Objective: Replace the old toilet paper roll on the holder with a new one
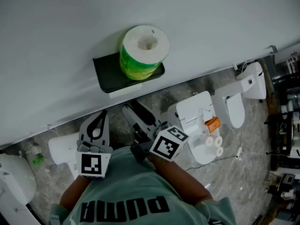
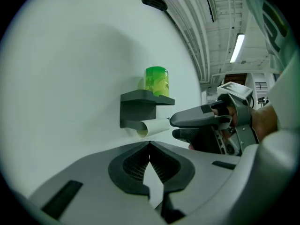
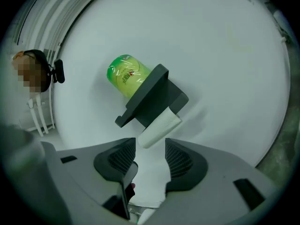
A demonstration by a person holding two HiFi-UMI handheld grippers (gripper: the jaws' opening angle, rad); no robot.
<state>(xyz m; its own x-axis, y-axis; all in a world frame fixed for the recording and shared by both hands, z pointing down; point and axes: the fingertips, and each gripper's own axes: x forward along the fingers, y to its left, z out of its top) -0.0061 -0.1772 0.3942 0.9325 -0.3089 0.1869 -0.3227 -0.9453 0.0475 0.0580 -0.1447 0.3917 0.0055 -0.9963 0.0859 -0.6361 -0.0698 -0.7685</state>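
We think the job right now is to get the old tube [image 3: 159, 128] off the holder [image 3: 152, 97]. The right tongs [image 3: 150, 145] are released, with the jaws apart, and the near end of the tube sits just in front of them. Nothing is squeezed yet. To do this well, we should push the right tongs a bit further so both pads are on either side of the tube. We should shut them softly, because a bare card tube like this will squash flat if we pinch hard. Then we should pull it straight along its own length, not down, so it slides off and does not catch. The left tongs [image 2: 150, 144] are clenched with nothing in them, and they hang back from the wall [image 2: 70, 78] — we would keep them out of the way. They can go for the new roll [image 1: 142, 50] once the tube is gone. The tube is pale and plain, with no paper left on it that we can see. It lies level right under the dark shelf of the holder, and one end pokes out past the shelf. The new roll stands on end on top of that shelf — white with a hole in the middle and a shiny green wrap around it.
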